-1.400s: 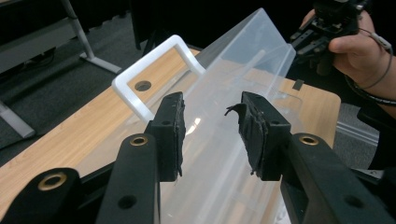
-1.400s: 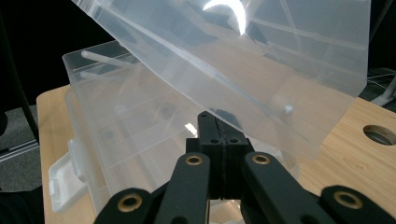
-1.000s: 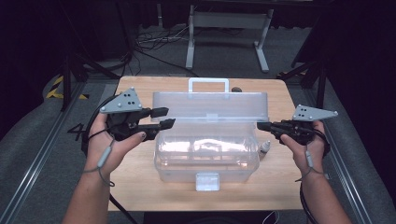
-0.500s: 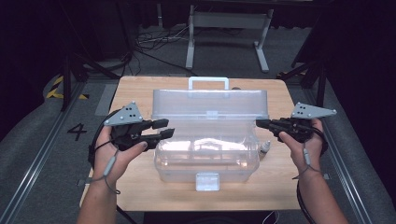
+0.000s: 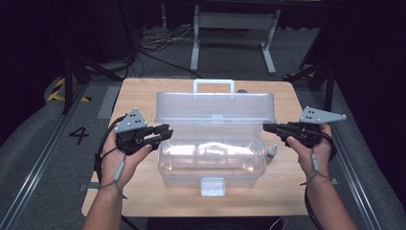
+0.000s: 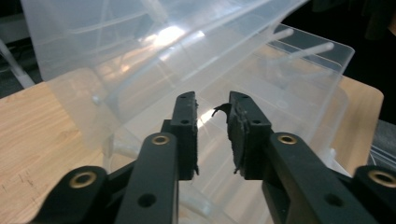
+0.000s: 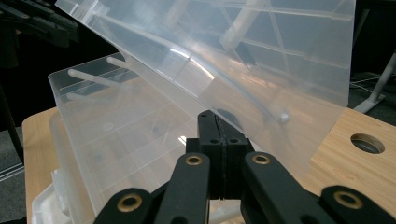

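The left gripper [image 5: 163, 131] has its jaws apart with a narrow gap between the pads; they have just been closing, and nothing sits between them. Seen in the left gripper view [image 6: 212, 133], the tips point at the left end of a clear plastic box [image 6: 299, 93], whose wall lies just ahead of them, while the raised lid [image 6: 116, 42] slants overhead and away from the tips. The left hand [image 5: 122, 155] grips the tool from below and behind, and a cable loops down past the wrist. Across the box, the right gripper [image 5: 266, 128] is clenched, its two pads pressed flat together; in the right gripper view [image 7: 215, 122] the tips lie against the underside edge of the lid [image 7: 261, 51], though whether any plastic is pinched between the pads I cannot tell. Below and ahead of those tips lies the open tub of the box [image 7: 98, 140], with its dividers faintly visible. The right hand [image 5: 313, 143] holds the tool level beside the right end of the box [image 5: 213, 158]. The box stands between the two grippers in the middle of a wooden table [image 5: 139, 91], lid [image 5: 215, 108] tipped up at the far side, white handle [image 5: 214, 85] on top and latch [image 5: 212, 186] on the near wall. A small bottle [image 5: 272, 151] lies just below the right gripper, beside the box.
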{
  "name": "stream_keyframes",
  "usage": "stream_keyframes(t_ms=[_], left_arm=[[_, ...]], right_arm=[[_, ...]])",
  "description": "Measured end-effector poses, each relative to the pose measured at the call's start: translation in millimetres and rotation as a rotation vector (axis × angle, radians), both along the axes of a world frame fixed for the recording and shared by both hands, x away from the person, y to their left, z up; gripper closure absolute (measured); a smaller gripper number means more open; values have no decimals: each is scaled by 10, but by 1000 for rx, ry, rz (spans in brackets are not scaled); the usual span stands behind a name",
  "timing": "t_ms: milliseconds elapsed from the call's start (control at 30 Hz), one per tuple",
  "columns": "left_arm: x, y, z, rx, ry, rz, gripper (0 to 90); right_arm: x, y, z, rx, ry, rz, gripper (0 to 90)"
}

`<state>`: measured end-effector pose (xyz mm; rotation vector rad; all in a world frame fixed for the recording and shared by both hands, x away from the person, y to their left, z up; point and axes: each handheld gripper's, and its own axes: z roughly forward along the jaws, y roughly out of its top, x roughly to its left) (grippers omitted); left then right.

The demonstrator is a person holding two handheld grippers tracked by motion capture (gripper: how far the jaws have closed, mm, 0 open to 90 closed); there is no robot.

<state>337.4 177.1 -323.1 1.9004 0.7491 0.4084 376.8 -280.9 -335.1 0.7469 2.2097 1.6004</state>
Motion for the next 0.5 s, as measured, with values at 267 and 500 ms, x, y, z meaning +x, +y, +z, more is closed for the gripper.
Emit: stream_keyframes(t_ms=[267, 500], left_arm=[[54, 3, -33, -29, -38, 59, 827], [91, -20, -45, -29, -42, 70, 841]], right_arm=[[-7, 6, -4, 2, -2, -1, 900], [-8, 1, -5, 4, -3, 0, 900]])
